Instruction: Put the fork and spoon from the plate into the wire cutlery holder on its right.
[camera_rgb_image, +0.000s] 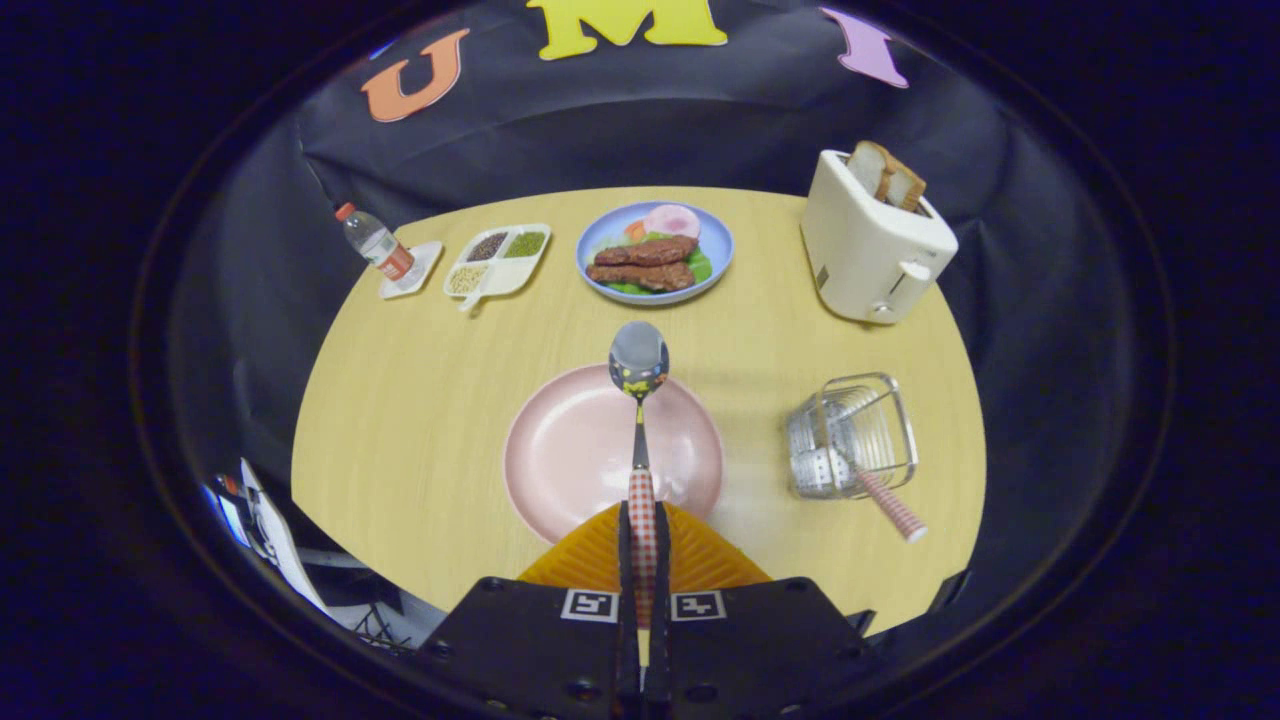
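My gripper is shut on the red-checked handle of the spoon. The spoon points straight ahead from the fingers, its shiny bowl raised over the far rim of the pink plate. The plate lies bare on the wooden table just ahead of the fingers. To the plate's right stands the wire cutlery holder. A fork with the same red-checked handle stands in it, handle leaning out toward me.
A white toaster with bread slices stands beyond the holder. At the table's far side are a blue plate of food, a white divided tray and a small bottle on a coaster.
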